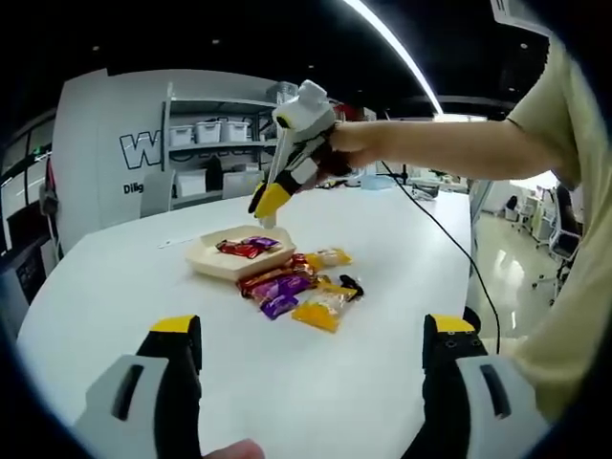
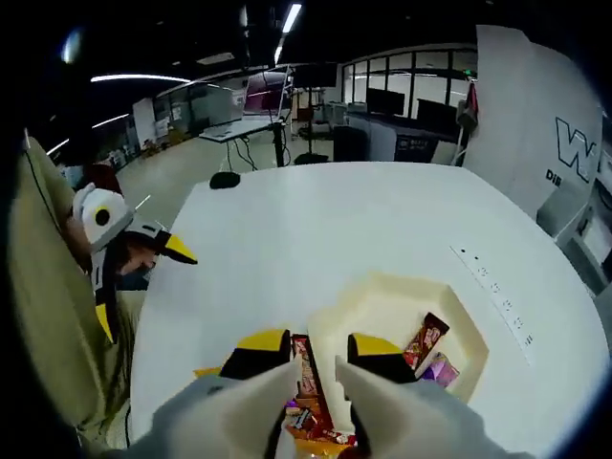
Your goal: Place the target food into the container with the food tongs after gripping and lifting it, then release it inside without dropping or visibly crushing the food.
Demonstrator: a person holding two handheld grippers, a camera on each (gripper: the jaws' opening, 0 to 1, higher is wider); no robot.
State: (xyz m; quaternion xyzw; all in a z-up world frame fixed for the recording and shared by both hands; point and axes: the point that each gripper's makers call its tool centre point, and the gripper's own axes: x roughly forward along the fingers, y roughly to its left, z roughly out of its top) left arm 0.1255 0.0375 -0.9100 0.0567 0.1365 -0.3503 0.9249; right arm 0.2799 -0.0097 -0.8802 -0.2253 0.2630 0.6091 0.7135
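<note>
A white counter (image 1: pixel 382 239) carries a shallow cream tray (image 1: pixel 206 258) with a red snack packet (image 1: pixel 239 250) and a purple snack packet (image 1: pixel 260 242) inside it. Just beside the tray's near edge lies a loose pile of wrapped snacks (image 1: pixel 301 292): red, purple and yellow packets touching or overlapping one another. A black cable (image 1: pixel 449 244) runs across the counter toward the person's side. Behind the counter stand shelves with white bins (image 1: pixel 206 134) and a wall with large lettering.

In the left gripper view, the right gripper (image 1: pixel 271 203) hangs above the far rim of the tray, tilted down, gripped by a person's hand (image 1: pixel 349 143) with the forearm stretched in from the right. Its yellow-tipped fingers sit close together with nothing seen between them. The left gripper (image 1: pixel 311 335) is low over the counter's near side, its fingers spread wide apart and empty.

In the right gripper view, the right gripper's fingers (image 2: pixel 253 349) stand a narrow gap apart over the pile, with the tray (image 2: pixel 382 296) just to the right. The left gripper (image 2: pixel 143 277) shows at the left edge, against the person's pale shirt (image 2: pixel 48 316). The packets beneath the fingers are partly covered, and their print is too small to read.
</note>
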